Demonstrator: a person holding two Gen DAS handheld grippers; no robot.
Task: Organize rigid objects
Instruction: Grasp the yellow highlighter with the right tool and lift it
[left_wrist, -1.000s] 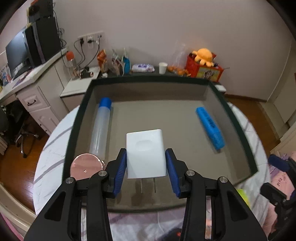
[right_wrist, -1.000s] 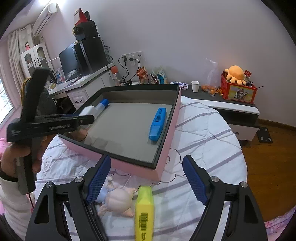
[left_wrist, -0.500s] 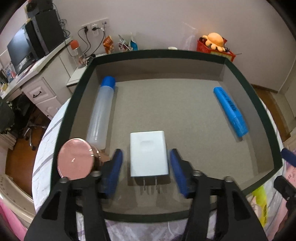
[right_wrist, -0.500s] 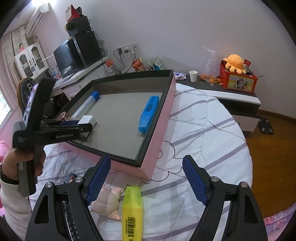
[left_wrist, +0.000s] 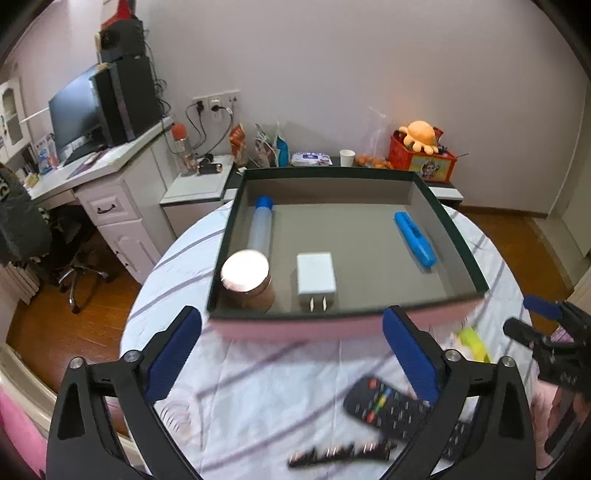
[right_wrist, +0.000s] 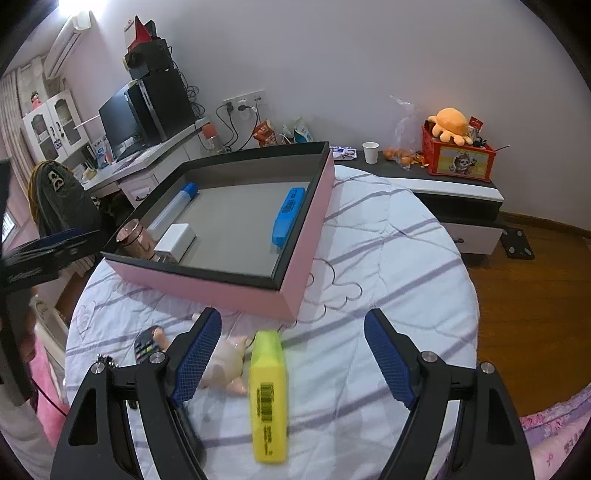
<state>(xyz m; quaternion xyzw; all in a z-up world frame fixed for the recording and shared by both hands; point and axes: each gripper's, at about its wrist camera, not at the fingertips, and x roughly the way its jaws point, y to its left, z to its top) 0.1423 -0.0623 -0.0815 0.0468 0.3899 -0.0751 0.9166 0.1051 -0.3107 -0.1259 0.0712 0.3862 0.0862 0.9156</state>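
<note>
The pink box (left_wrist: 295, 328) (right_wrist: 236, 291) lies on the round table. Inside lie a white charger (left_wrist: 316, 277) (right_wrist: 176, 238), a copper-lidded jar (left_wrist: 246, 277) (right_wrist: 133, 236), a clear tube with a blue cap (left_wrist: 260, 227) (right_wrist: 173, 206) and a blue highlighter (left_wrist: 415, 239) (right_wrist: 289, 215). My left gripper (left_wrist: 293, 350) hangs in front of the box, its jaws opening wide with nothing between them. My right gripper (right_wrist: 293, 358) stands open over a yellow highlighter (right_wrist: 267, 395), whose top lies between the fingers, pads apart from it. A black remote (left_wrist: 384, 406) (right_wrist: 146, 341) lies near the left gripper.
A small pink doll (right_wrist: 225, 365) lies beside the yellow highlighter. A dark spiked strip (left_wrist: 332, 452) rests on the striped cloth (right_wrist: 388, 266) at the table's near edge. A white desk (left_wrist: 110, 192) and a low cabinet (right_wrist: 461, 199) stand behind the table.
My left gripper let go of the white charger inside the box, opened wide and drew back and up out of the box. My right gripper shifted slightly over the yellow highlighter.
</note>
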